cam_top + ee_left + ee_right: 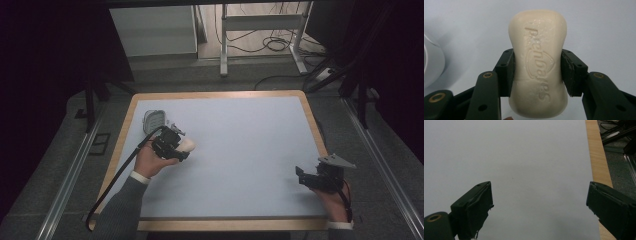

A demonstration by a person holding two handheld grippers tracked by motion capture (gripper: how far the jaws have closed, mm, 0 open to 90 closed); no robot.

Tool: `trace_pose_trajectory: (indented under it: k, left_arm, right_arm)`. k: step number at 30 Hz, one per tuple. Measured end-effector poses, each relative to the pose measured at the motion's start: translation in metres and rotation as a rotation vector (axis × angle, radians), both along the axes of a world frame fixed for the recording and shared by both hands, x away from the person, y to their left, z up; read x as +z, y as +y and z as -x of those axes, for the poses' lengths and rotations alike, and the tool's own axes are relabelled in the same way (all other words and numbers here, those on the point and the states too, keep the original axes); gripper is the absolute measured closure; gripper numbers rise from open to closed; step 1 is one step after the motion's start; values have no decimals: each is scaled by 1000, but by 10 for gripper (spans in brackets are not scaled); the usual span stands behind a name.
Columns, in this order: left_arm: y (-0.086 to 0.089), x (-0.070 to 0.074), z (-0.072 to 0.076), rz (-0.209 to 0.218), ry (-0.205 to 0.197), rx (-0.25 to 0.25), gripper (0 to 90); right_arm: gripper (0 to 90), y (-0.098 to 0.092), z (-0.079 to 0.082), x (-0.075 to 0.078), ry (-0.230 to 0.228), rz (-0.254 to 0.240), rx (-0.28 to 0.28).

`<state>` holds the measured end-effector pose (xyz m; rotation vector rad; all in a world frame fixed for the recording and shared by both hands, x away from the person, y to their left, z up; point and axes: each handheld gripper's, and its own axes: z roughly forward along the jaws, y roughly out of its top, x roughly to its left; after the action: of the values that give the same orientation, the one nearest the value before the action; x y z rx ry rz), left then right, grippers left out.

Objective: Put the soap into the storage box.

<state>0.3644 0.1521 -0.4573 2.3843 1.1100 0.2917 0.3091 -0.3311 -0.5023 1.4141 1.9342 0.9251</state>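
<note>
A cream bar of soap (pixel 538 62) with embossed lettering is clamped at its narrow waist between the black jaws of my left gripper (pixel 537 72). In the high view the left gripper (pixel 176 144) is at the table's left side, the soap (pixel 187 145) sticking out to its right. A pale soap dish (pixel 154 120) lies just behind it on the table, and its white edge (pixel 431 65) shows at the left of the left gripper view. My right gripper (pixel 306 176) rests near the table's front right corner, jaws wide apart with nothing between them (pixel 539 205).
The table (pixel 240 145) has a pale blue top with a wooden rim (pixel 597 162). Beyond the far edge stand a white cabinet (pixel 155 30) and a metal frame (pixel 260 30) with cables on the floor. Dark stands flank the table.
</note>
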Motion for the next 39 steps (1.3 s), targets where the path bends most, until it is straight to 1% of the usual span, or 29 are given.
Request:
trace_pose_trajectory:
  k: [9, 10, 16, 19, 25, 27, 31, 33, 39]
  left_arm:
    - [5, 3, -4, 2, -5, 18, 496]
    - [6, 4, -4, -4, -4, 16, 496]
    - [8, 7, -7, -3, -9, 20, 495]
    - [8, 9, -8, -10, -11, 22, 496]
    - [10, 13, -12, -6, -19, 30, 496]
    - [11, 14, -13, -11, -19, 33, 496]
    - [13, 15, -15, -2, -20, 41, 496]
    - [14, 16, -16, -9, -19, 42, 496]
    - [17, 17, -18, -4, -16, 48, 496]
  right_arm:
    - [67, 0, 0, 0, 0, 1, -1]
    - [67, 0, 0, 0, 0, 1, -1]
    - [67, -1, 0, 0, 1, 3, -2]
    - [67, -1, 0, 0, 5, 2, -4]
    - [67, -2, 0, -1, 9, 3, -6]
    - [67, -2, -1, -1, 9, 3, -6]
    - [68, -2, 0, -1, 8, 2, -5]
    - [68, -2, 0, -1, 8, 1, -6]
    - [68, -2, -1, -1, 8, 1, -8]
